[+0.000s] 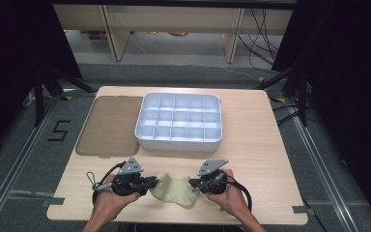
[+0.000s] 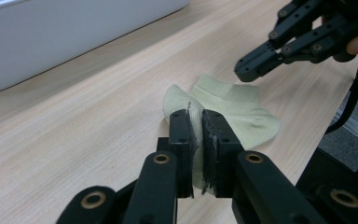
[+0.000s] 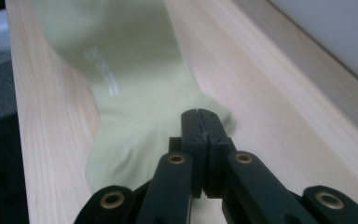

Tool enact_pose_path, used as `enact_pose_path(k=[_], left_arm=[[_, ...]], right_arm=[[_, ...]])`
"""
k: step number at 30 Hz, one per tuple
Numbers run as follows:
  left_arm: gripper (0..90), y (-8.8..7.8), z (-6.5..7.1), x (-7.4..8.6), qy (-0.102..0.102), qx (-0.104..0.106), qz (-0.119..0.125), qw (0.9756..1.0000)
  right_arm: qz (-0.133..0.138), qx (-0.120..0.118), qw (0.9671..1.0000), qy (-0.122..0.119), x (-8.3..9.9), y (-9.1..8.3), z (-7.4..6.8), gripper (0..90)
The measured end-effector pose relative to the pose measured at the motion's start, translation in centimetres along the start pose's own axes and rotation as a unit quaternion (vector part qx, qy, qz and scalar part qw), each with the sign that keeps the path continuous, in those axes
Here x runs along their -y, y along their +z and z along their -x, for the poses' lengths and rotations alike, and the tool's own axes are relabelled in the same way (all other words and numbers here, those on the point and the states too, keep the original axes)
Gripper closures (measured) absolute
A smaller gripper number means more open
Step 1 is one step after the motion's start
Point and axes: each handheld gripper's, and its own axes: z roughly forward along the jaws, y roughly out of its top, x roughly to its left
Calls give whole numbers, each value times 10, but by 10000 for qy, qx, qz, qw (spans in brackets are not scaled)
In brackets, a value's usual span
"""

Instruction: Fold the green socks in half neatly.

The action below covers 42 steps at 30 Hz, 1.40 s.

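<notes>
Left gripper (image 1: 150, 182) at near left, held level, jaws clamped on fabric. Right gripper (image 1: 193, 183) at near right, jaws pressed fully together, tips pointing toward the left gripper. Both forearms enter from the near edge.

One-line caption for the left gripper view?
Left gripper pinches a pale green sock on the wooden table; right gripper hovers above it.

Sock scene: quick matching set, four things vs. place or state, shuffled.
Things:
1 sock
2 left gripper
3 right gripper
4 white tray

States:
A has many small compartments
B pale green, lying at the table's near edge
C jaws pressed together with nothing between them
D jaws clamped on fabric

Pairs: 1-B, 2-D, 3-C, 4-A
</notes>
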Motion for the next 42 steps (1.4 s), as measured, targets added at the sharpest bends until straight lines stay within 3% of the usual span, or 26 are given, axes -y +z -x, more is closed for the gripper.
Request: enact_pose_path(k=[5, 6, 7, 8, 9, 16, 17, 19, 25, 26, 29, 30, 31, 33, 36, 42], left_arm=[[822, 6, 4, -5, 24, 89, -18, 10000], [822, 9, 6, -6, -79, 103, 69, 9999], [822, 10, 6, -7, 27, 125, -17, 9999], [822, 11, 7, -8, 43, 139, -22, 9999], [822, 14, 9, -9, -50, 133, 53, 9999], [826, 22, 11, -15, 35, 228, 12, 9997], [826, 25, 14, -17, -92, 246, 113, 9996], [827, 30, 17, -21, 39, 286, 61, 9996], [827, 44, 25, -26, 101, 366, -21, 9993], [826, 50, 26, -25, 186, 347, -181, 9991], [825, 57, 28, -25, 115, 343, -192, 9992], [825, 59, 27, -25, 206, 363, -282, 9987], [824, 61, 28, -25, 129, 357, -250, 9990], [822, 65, 29, -25, 225, 345, -349, 9985], [814, 68, 30, -26, 256, 344, -388, 9983], [764, 76, 33, -25, 171, 396, -385, 9983]], right_arm=[[-34, -141, 9999, 32, 18, -7, -1, 900], [-95, -106, 9999, 80, 19, -6, -2, 900], [-44, -114, 9999, -37, 20, -4, -1, 900], [-99, -103, 9999, 22, 20, -4, -2, 900], [-96, -129, 9999, -59, 20, -2, -1, 900], [-181, -121, 9997, 69, 19, 1, -2, 900], [-94, -108, 9999, 82, 20, 2, -2, 900], [-155, -110, 9998, 13, 20, 1, -1, 900], [-136, -129, 9998, 37, 20, 1, 0, 900], [-131, -173, 9998, 19, 20, 1, 1, 900], [-136, -167, 9997, 137, 20, 1, 1, 900], [-117, -183, 9997, 125, 21, 1, 1, 900], [-110, -173, 9997, 144, 21, 1, 1, 900], [-42, -215, 9997, 70, 21, 2, 4, 897], [-33, -197, 9996, 195, 21, -1, 3, 892], [229, -119, 9993, 281, 22, -15, 11, 889]])
